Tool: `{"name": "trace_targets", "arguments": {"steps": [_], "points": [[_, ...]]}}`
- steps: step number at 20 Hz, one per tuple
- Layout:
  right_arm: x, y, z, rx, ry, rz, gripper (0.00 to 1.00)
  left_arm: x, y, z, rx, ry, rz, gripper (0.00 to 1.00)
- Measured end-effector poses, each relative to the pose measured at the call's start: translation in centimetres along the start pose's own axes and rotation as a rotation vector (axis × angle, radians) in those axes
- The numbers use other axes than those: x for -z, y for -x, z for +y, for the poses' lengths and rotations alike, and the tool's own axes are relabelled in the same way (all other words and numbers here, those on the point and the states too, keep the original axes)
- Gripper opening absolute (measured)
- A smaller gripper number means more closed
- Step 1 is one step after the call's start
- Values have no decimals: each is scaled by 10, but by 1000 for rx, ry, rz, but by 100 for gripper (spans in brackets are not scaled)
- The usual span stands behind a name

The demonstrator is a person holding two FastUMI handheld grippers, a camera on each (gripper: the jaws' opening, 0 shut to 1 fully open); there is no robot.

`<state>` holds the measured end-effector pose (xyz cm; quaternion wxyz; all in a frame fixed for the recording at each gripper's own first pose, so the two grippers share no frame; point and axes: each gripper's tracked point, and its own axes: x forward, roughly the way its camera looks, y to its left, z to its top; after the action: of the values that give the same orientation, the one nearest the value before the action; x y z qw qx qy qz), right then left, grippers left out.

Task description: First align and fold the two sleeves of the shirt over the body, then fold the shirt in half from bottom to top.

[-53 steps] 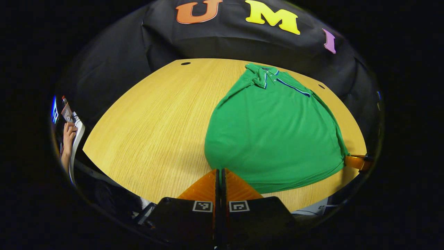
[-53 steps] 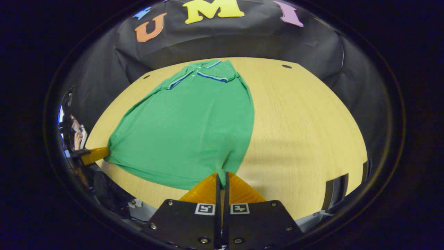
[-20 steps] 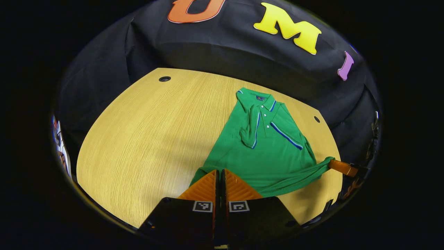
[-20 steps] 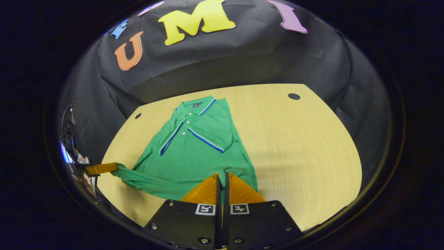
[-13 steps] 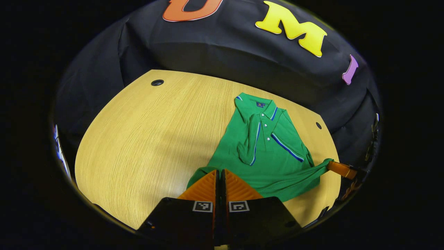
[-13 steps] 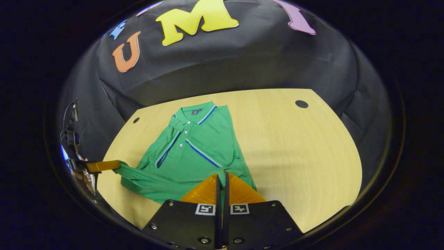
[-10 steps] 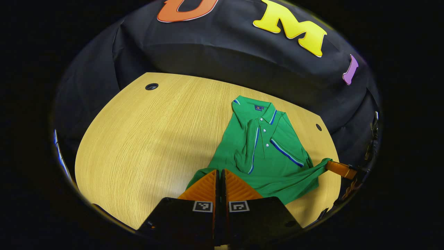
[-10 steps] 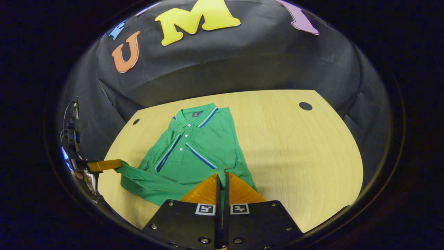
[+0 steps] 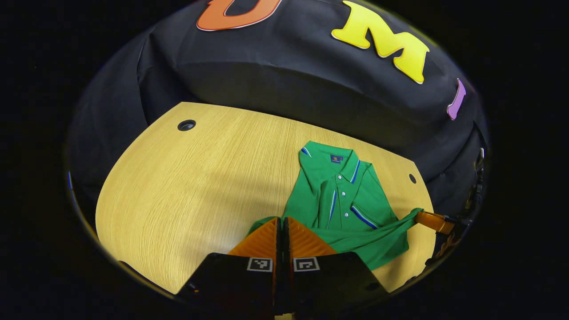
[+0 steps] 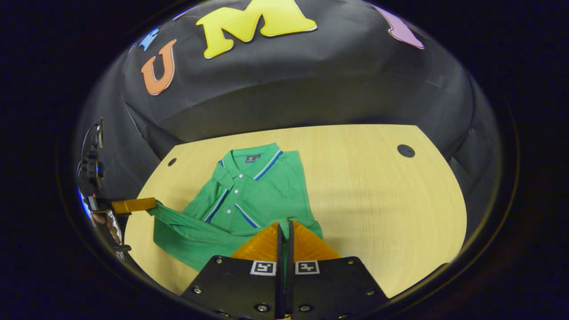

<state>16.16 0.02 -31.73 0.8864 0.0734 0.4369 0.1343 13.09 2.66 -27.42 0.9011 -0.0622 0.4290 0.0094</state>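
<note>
With my left gripper (image 9: 281, 221) and right gripper (image 10: 283, 225) each clamped on a hem corner, I have carried the shirt (image 9: 344, 195) hem up toward the collar (image 10: 251, 158), so the bottom-to-top fold is well underway.

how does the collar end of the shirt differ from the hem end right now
The collar end lies flat on the table, spread and untouched. The hem end is lifted and bunched, stretched between the left hand-held gripper and the right hand-held gripper, each shut on a corner. Both are the same green fabric.
</note>
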Motion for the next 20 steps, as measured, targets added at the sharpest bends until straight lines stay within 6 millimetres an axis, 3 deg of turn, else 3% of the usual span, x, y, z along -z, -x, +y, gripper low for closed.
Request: {"name": "trace_targets", "arguments": {"steps": [8, 20], "points": [[-44, -30, -9, 9, 15, -63, 1, -47, -38, -1, 20, 7, -51, 3], [-111, -95, -13, 39, 36, -136, 1, -112, -106, -2, 41, -2, -88, 3]]}}
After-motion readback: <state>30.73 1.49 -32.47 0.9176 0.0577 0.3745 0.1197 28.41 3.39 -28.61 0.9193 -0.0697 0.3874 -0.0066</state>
